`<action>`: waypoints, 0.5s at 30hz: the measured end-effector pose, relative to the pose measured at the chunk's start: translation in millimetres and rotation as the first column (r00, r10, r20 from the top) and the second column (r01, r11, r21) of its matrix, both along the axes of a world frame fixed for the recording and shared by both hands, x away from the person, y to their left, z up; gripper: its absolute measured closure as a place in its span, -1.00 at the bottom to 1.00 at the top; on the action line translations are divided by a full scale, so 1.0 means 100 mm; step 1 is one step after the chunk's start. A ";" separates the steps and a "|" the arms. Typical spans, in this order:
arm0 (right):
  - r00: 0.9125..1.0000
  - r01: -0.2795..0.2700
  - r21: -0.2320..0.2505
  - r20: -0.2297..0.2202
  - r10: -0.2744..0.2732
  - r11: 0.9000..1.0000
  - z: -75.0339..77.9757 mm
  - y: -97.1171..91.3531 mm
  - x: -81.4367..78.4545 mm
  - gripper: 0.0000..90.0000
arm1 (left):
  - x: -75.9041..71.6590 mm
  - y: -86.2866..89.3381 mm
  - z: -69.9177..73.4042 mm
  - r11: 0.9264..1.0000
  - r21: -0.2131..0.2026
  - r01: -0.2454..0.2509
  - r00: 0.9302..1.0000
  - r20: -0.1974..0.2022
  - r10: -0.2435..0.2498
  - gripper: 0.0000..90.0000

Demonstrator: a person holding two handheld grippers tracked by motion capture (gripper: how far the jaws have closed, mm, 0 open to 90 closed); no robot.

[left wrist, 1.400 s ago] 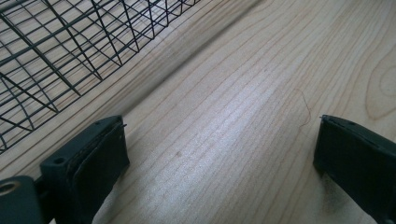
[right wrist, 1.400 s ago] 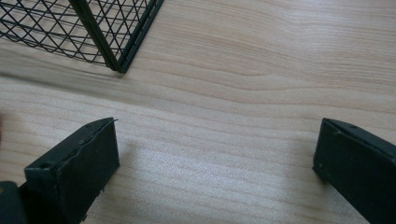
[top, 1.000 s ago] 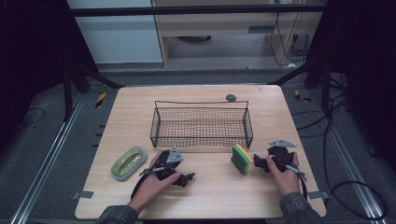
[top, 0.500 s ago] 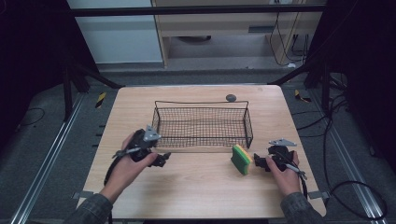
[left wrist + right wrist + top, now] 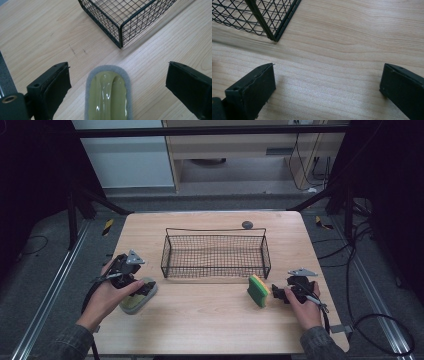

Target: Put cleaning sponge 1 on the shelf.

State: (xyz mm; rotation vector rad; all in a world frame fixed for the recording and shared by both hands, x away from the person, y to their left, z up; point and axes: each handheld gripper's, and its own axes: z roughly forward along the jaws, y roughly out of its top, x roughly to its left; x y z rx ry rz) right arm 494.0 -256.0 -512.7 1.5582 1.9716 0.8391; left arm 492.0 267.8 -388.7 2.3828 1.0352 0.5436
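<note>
A green scrubber pad with a grey rim [image 5: 107, 95] lies flat on the wooden table [image 5: 210, 325], at its left front [image 5: 134, 304]. My left gripper [image 5: 117, 75] is open, one jaw on each side of the pad's near end and neither touching it; in the high view this left gripper [image 5: 142, 287] sits over the pad. A yellow-and-green sponge [image 5: 258, 291] stands on its edge at the right front. My right gripper [image 5: 278, 293] points at it from the right, a little apart. In its own view the right gripper [image 5: 328, 72] is open over bare wood.
A black wire basket [image 5: 215, 255] stands in the middle of the table, its corners close ahead of both grippers [image 5: 120, 25] [image 5: 274, 37]. A small dark round object [image 5: 247, 224] lies behind it near the far edge. Bare wood stretches along the front between the two hands.
My left gripper has moved left from the table's front middle to the scrubber pad, which now lies between its open jaws. The right gripper and the sponge have stayed put.
</note>
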 end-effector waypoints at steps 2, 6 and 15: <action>1.000 -0.001 0.000 -0.001 0.001 1.000 0.00 0.00 0.00 -0.99 | 0.00 0.02 0.00 1.000 -0.016 -0.008 1.000 -0.019 0.008 -0.89; 1.000 -0.003 -0.002 0.002 0.003 1.000 0.00 0.00 0.00 -0.99 | -0.03 0.01 -0.01 1.000 0.010 0.006 1.000 -0.018 -0.006 -0.86; 1.000 -0.014 -0.006 0.005 0.014 1.000 0.00 -0.02 -0.02 -0.99 | 0.06 0.10 -0.05 0.999 0.030 -0.012 0.995 -0.096 0.015 -0.89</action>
